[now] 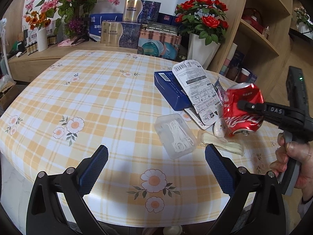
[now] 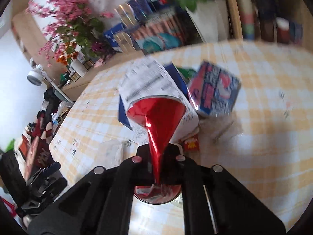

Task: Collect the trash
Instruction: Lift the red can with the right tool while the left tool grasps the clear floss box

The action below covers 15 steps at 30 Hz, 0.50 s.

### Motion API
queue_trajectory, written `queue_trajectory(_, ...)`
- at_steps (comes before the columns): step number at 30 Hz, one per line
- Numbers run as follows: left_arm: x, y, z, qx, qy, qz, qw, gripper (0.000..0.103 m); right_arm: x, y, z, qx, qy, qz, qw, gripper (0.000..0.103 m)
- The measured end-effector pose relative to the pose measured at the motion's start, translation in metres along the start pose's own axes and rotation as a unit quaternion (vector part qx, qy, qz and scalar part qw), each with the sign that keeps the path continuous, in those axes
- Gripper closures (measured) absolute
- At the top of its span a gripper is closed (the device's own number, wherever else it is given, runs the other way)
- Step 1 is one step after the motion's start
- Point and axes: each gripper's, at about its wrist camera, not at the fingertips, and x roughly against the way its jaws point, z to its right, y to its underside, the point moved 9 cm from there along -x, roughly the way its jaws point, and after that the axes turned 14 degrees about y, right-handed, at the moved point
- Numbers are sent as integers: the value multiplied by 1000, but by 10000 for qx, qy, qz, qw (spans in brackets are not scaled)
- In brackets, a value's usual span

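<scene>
My right gripper (image 1: 241, 104) pinches the dented red can (image 1: 243, 108) at its crumpled waist; I judge it light, thin-walled, slippery. My left gripper (image 1: 156, 156) hangs wide, holding nothing.

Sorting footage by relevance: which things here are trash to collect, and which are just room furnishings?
Trash: crushed red can in the right gripper, blue box, white printed packet, clear plastic case.

Furnishings: red rose pot, white vase, gift boxes.

Your right hand-held gripper (image 2: 157, 152) pinches a crushed red can (image 2: 156, 115) above the table (image 2: 264, 137); beyond the can lie a white printed sheet (image 2: 148, 78) and a blurred blue-red wrapper (image 2: 214, 93).
</scene>
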Motion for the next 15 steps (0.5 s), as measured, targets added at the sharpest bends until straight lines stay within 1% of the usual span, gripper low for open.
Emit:
queue_trajectory(4, -11, 2, 5, 37, 91, -136, 9999, 6, 17, -5, -1, 174, 148, 346, 9991, 94)
queue_trajectory(6, -20, 2, 7, 68, 131, -228, 9996, 6, 22, -3, 1, 262, 350, 465, 9980, 94)
queue_trajectory(9, -40, 2, 11, 195, 166, -443, 9987, 6, 24, 5, 6, 257, 470, 505, 9973, 94)
queue_trajectory(12, -56, 2, 10, 349, 116, -560, 9978, 6, 24, 14, 18, 124, 547, 485, 9973, 94)
queue_trajectory(15, -72, -2, 8, 410, -38, -674, 9969, 7, 27, 22, 28, 4, 587, 473, 9972, 94)
